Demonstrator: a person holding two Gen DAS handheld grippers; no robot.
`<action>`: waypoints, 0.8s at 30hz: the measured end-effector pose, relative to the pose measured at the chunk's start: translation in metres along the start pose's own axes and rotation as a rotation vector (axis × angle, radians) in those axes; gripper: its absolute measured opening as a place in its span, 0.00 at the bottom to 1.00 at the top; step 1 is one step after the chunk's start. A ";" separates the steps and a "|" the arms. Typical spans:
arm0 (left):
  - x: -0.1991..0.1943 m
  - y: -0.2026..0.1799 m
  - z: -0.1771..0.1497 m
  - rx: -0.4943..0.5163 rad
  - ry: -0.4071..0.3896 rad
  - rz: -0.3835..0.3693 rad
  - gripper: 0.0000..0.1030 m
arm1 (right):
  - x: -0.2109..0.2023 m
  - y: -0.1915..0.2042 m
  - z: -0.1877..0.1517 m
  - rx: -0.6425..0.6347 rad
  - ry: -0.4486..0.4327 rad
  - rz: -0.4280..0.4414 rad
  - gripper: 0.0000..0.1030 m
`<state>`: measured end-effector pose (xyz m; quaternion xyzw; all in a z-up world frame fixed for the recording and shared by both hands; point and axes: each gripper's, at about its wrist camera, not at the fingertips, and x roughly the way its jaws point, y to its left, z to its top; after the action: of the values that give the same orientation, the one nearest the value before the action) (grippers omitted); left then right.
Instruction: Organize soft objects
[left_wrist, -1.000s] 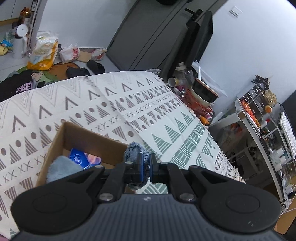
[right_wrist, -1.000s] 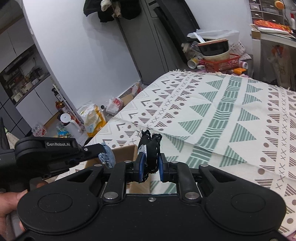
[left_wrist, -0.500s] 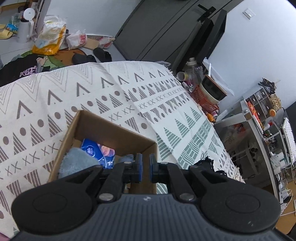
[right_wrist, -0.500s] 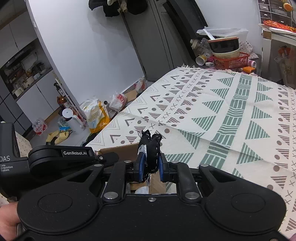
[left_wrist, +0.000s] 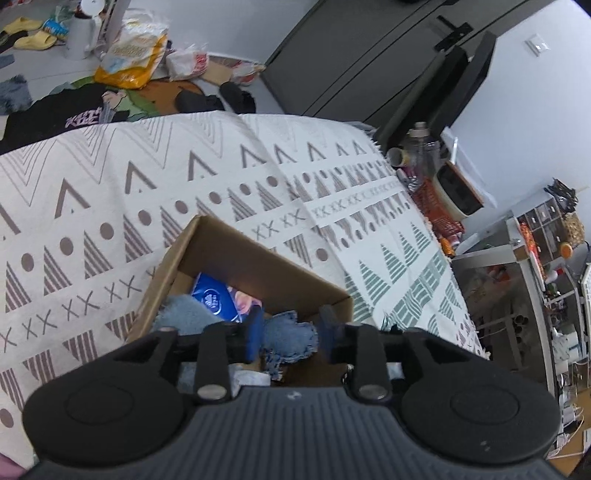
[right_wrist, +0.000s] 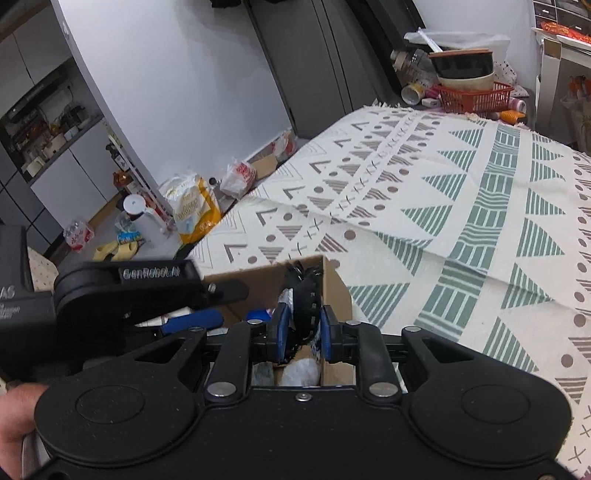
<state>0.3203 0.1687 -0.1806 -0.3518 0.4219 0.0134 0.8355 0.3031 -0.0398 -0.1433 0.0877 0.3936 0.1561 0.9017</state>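
box: open cardboard box (left_wrist: 236, 258) sits lower centre of the left wrist view, on the patterned cloth (left_wrist: 110, 192) over the surface.
in box: denim scrap (left_wrist: 286, 338), fuzzy light-blue cloth (left_wrist: 181, 314), blue packet (left_wrist: 218, 301); something white (right_wrist: 299, 369) shows at the bottom in the right wrist view, can't ID it.
left claw: left claw (left_wrist: 290, 334) fingers spread, nothing pinched; denim scrap lies between and below them inside the box, looks released.
right claw: right claw (right_wrist: 301, 328) pressed onto a black frilly fabric piece (right_wrist: 304, 291), which sticks up above the fingers, over the box's right-hand corner in that view.
progress: judging by contents, several soft items already boxed; denim looks just deposited.
left to do: black piece not yet in; needs lowering into the box and letting go. Cloth around the box shows no other loose soft items in either view, so this may be the last one, but the near part of the surface is hidden by the claw bodies.
risk: black piece hangs close to the box wall; could snag on the rim or drop outside.
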 end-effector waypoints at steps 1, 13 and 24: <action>0.001 0.001 0.000 -0.003 -0.002 0.004 0.43 | -0.001 0.001 -0.001 -0.001 0.005 0.000 0.21; 0.010 -0.008 -0.008 0.070 -0.002 0.030 0.64 | -0.052 -0.032 0.007 0.045 -0.040 -0.049 0.50; -0.016 -0.031 -0.018 0.129 -0.088 0.093 0.77 | -0.114 -0.077 -0.006 0.045 -0.079 -0.135 0.82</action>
<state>0.3074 0.1391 -0.1587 -0.2763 0.4004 0.0403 0.8727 0.2421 -0.1513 -0.0908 0.0874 0.3663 0.0825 0.9227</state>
